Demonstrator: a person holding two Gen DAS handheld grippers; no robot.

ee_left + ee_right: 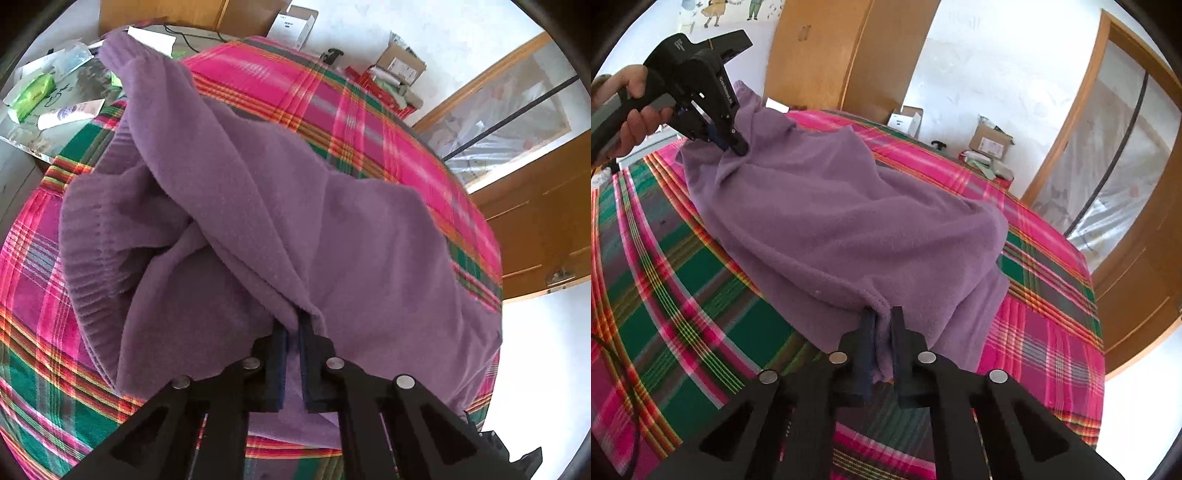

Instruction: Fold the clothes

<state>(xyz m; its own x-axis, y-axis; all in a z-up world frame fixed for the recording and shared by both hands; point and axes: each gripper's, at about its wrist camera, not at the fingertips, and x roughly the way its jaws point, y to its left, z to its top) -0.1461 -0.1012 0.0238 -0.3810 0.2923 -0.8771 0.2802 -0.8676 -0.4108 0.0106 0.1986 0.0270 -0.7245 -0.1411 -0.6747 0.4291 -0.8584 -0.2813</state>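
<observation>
A purple fleece garment [258,206] lies bunched on a plaid bedspread [266,77]; its ribbed cuff or hem shows at the left in the left wrist view. My left gripper [293,325] is shut on a fold of the purple fabric, which is pinched between its dark pads. In the right wrist view the same garment [831,221] stretches across the bedspread [683,277]. My right gripper [882,317] is shut on its near edge. The left gripper [733,146], held by a hand [635,122], clamps the far end.
A side table [55,122] with packets and a tube stands beyond the bed at upper left. Cardboard boxes [990,142] sit on the floor by the white wall. A wooden wardrobe [846,51] and a wooden door frame [1137,206] border the room.
</observation>
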